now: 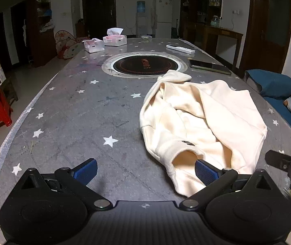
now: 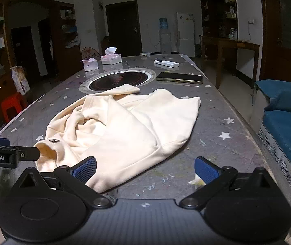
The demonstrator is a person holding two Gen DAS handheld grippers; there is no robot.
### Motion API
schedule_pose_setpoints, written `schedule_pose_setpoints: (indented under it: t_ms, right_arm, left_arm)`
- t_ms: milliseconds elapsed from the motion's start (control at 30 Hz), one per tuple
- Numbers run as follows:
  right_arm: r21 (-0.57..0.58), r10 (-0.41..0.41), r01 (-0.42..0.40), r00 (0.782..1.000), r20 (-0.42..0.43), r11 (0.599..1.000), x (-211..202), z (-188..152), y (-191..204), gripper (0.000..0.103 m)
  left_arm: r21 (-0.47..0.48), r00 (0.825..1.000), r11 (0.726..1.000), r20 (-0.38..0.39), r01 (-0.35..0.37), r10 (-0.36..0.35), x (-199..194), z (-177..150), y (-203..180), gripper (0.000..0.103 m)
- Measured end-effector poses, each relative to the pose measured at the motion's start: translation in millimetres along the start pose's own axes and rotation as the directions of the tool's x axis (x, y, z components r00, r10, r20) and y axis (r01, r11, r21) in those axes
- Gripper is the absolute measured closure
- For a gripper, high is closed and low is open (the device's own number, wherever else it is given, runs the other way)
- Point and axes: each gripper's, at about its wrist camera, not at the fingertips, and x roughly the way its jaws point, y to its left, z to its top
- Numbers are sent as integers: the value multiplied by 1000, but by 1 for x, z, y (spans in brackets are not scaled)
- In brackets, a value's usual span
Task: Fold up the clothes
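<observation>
Spreading wide at the bottom of the left wrist view, left claw [image 1: 145, 172] released, gripping nothing, its right blue pad [image 1: 205, 171] sitting just at the open cuff of the cream sweatshirt [image 1: 202, 118]. Likewise gaping at the bottom of the right wrist view, right claw [image 2: 145, 170] released and empty, left pad [image 2: 85, 170] overlapping the garment's near hem. Lying crumpled at centre on the grey star-patterned table [image 2: 227, 143], one sleeve reaching toward the round black cooktop [image 2: 118, 79] set into the table behind. Resting just right of the cooktop, a dark phone [image 2: 180, 78]. Sitting farther back, a white remote [image 2: 166, 63] and two tissue boxes [image 2: 111, 58] in the upper middle. Standing against the far wall, a white fridge [image 2: 185, 34] beside a water dispenser [image 2: 164, 35].
</observation>
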Motion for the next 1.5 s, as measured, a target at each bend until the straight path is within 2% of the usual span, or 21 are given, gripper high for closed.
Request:
schedule_pose_setpoints:
  t_ms: [1500]
  right_arm:
    - [-41, 18, -20, 999, -36, 999, 4, -8, 19, 0]
  left_arm:
    - [4, 999, 1000, -48, -4, 5, 5, -10, -11, 0]
